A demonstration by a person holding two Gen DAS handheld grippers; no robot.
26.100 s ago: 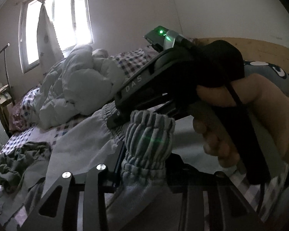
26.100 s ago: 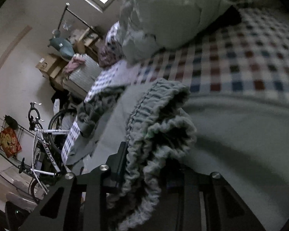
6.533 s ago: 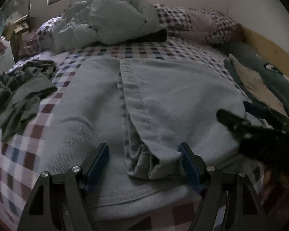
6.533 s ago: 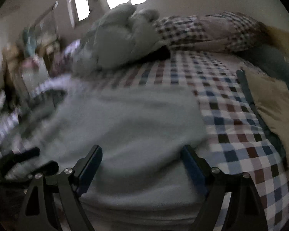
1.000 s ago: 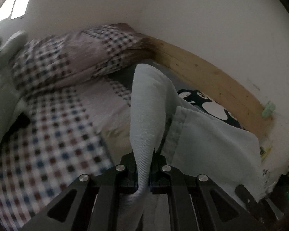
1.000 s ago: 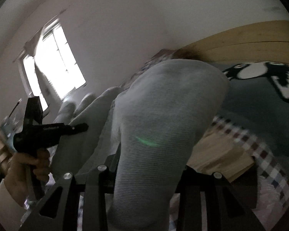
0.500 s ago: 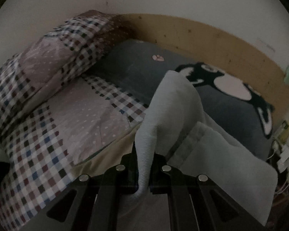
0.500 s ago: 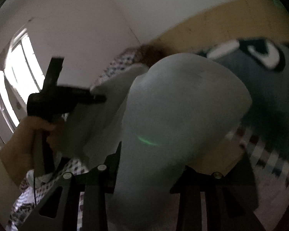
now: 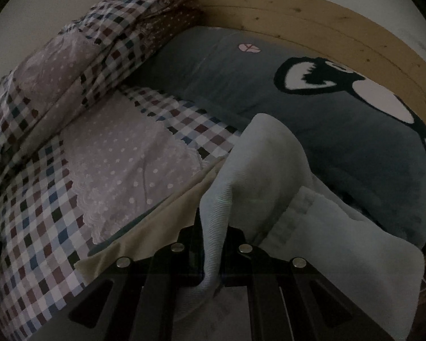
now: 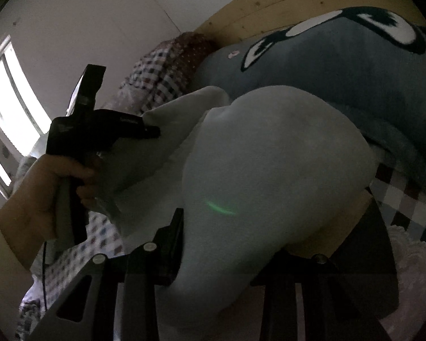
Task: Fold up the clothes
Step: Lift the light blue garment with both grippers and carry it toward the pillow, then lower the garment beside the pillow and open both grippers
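Near the bed's headboard, both claws, left and right, grip the pale garment; lower it level, releasing together

one grey garment, two hand-held grippers, one checked pillow, one dark blanket
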